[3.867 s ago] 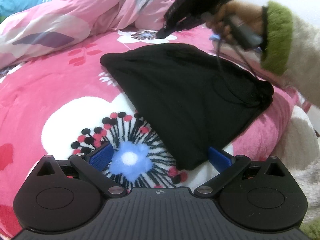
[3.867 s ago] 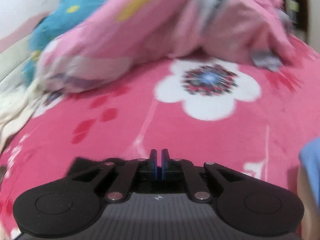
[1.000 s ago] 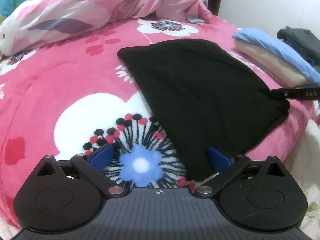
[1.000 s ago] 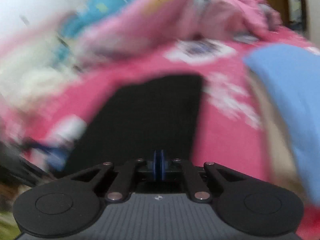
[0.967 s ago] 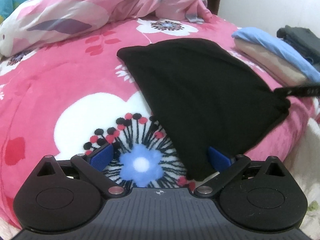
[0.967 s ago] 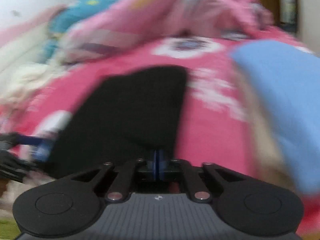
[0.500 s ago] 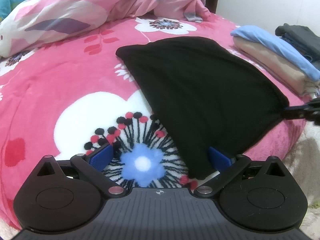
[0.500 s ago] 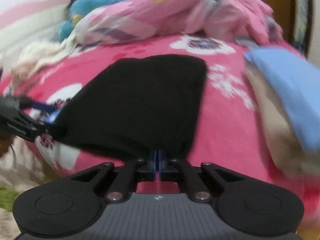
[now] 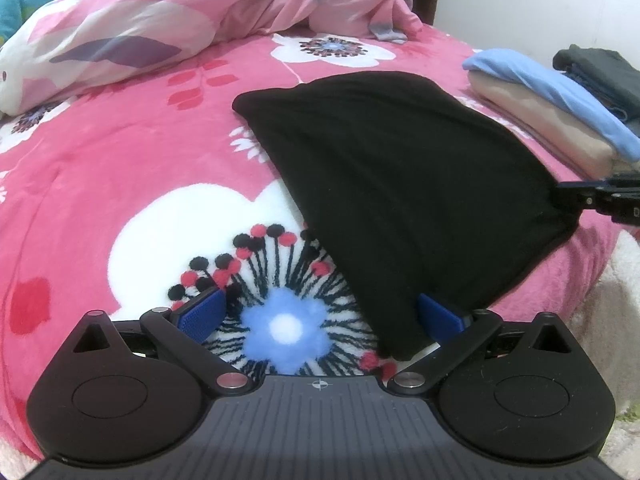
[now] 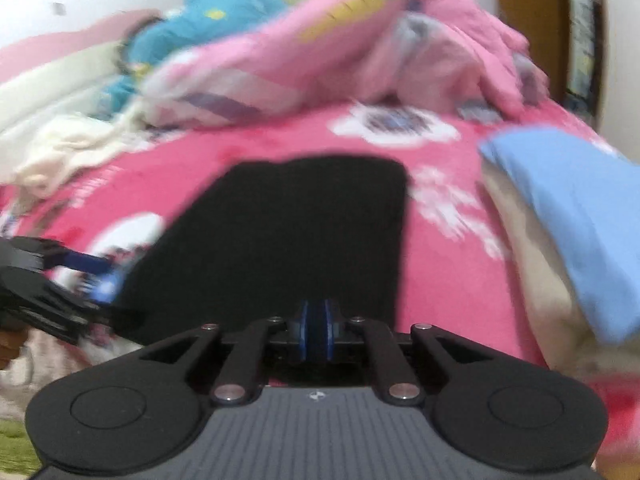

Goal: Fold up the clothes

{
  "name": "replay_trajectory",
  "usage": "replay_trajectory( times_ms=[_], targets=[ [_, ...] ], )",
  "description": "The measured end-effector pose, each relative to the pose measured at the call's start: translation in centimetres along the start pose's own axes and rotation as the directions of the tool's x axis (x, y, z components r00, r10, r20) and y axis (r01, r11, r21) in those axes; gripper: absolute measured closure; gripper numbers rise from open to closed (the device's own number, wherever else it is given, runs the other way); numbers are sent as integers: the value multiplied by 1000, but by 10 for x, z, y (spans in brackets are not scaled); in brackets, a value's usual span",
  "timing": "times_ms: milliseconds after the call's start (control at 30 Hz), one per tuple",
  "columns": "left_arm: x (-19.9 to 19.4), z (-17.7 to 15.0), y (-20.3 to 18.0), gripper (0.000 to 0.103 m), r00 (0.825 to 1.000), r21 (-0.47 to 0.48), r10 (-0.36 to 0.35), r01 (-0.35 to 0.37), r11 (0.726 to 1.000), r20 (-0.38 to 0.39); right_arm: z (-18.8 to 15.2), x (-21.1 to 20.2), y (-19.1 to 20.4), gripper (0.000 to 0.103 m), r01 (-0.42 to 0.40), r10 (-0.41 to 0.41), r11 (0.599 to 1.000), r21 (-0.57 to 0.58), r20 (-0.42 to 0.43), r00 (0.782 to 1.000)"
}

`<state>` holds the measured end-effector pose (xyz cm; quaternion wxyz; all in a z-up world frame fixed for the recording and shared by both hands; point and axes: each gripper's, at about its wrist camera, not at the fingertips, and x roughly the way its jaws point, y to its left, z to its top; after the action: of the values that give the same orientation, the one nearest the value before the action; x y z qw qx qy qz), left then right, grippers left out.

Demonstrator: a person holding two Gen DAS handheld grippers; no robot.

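I see the black garment lying folded on the bed, spread over the pink flowered blanket, with one corner near my left tongs and another corner out toward the bed's right edge. My left tongs stand wide apart, both blue pads showing; the near corner of the black garment lies between them, close against the right pad, but the pads do not press on it. In the left wrist view my right tongs come in from the right edge and meet the garment's far right corner.

In the right wrist view, which is blurred, my right tongs have their blue pads nearly together with a thin dark strip between them, and the garment's hem runs straight into that gap. These jaws have just been opening a little; I read the cloth as still pinched between the pads, though the blur keeps me from being certain. From this side the black garment reaches away from me across the blanket, and my left tongs show at the left edge by its other corner.

To the right of the garment sits a stack of folded clothes, beige below and light blue on top, with a darker pile behind it. A crumpled pink duvet lies along the far side of the bed.
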<state>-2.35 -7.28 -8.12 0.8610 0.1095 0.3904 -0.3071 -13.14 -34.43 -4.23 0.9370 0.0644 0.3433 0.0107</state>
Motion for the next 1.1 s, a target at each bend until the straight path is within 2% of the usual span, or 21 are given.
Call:
replay_trajectory(
  times_ms=[67,100,233,400,600,867,1100],
  targets=[
    [0,0,0,0,1000,0,0,0,1000,0,-4,-7,-18,94,31,-31,995,97,2,1000],
    [0,0,0,0,1000,0,1,-1,1000,0,-4,-11,-23,91,44,-46,992,118,9,999],
    [-2,1,0,0,1000,0,7,-7,1000,-3,-6,-25,-32,91,78,-85,983,169,37,996],
    [-11,4,-3,0,998,4,55,-55,998,3,5,-25,-12,91,44,-55,991,127,85,995],
    [-29,12,-5,0,992,18,113,-114,993,57,11,-15,7,91,24,-31,997,69,101,994],
    [-23,35,-20,1,989,44,97,-102,994,108,10,-11,11,91,-3,-5,997,79,100,995],
    [-8,47,-38,6,992,49,63,-68,996,111,8,-7,15,91,-4,-4,998,69,111,994]
  ],
)
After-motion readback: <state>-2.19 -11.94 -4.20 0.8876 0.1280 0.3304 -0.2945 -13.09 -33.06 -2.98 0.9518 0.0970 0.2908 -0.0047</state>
